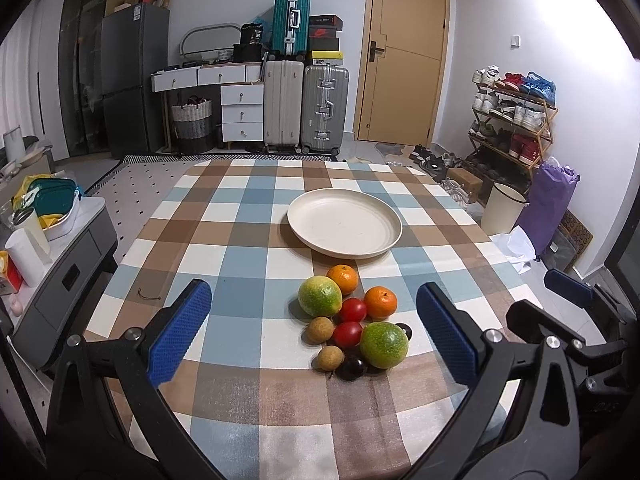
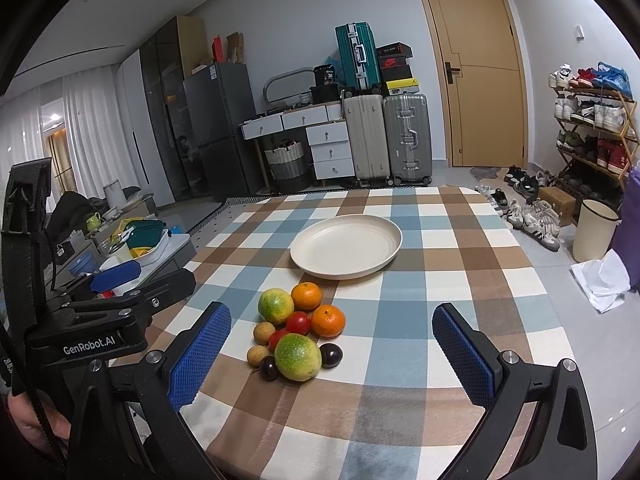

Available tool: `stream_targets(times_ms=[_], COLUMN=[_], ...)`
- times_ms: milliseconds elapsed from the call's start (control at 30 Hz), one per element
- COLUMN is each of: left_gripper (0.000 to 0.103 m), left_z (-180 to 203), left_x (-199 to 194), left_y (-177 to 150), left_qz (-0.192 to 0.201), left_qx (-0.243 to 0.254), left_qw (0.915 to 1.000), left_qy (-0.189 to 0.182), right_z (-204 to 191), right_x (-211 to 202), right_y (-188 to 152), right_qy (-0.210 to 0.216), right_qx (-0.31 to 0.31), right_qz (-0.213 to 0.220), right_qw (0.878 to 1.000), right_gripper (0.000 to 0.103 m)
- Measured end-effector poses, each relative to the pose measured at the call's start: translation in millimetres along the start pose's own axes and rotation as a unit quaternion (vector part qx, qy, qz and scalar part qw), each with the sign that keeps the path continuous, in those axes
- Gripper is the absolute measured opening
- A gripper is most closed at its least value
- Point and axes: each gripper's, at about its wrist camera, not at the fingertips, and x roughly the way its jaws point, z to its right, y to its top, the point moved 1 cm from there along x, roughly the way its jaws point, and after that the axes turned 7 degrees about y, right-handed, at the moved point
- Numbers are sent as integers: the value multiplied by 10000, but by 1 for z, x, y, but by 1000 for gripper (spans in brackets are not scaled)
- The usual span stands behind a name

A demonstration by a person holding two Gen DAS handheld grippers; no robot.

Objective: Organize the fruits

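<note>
A cluster of fruit lies on the checked tablecloth [image 1: 224, 240]: two green-yellow round fruits [image 1: 319, 296] [image 1: 384, 345], two oranges [image 1: 343, 279] [image 1: 380, 302], two red tomatoes [image 1: 353, 309], two brown longans [image 1: 320, 329] and dark plums [image 1: 351, 367]. The cluster also shows in the right wrist view [image 2: 298, 356]. An empty cream plate [image 1: 344, 224] [image 2: 346, 246] sits just behind the fruit. My left gripper [image 1: 314, 328] is open, above the near side of the cluster. My right gripper [image 2: 332, 356] is open, to the right of the fruit.
A grey side cabinet [image 1: 68, 264] with cups and a basin stands left of the table. A cream bin [image 1: 502, 208], a purple bag and a shoe rack [image 1: 516, 120] stand to the right. Suitcases [image 1: 304, 108] and drawers are at the far wall.
</note>
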Motion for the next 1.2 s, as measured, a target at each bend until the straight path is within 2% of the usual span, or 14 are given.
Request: stream_targets(times_ms=[633, 1200], left_gripper=[102, 102], left_z=[-4, -26], left_x=[14, 51], left_y=[-4, -5], left_qz=[-89, -228], left_qx=[82, -133], left_qw=[9999, 9994], left_qy=[11, 203], right_z=[3, 5], right_x=[13, 65], right_y=[-11, -38], right_qy=[350, 532], right_qx=[70, 66], right_qz=[-169, -865], right_qw=[9992, 9948], right_gripper=[103, 103])
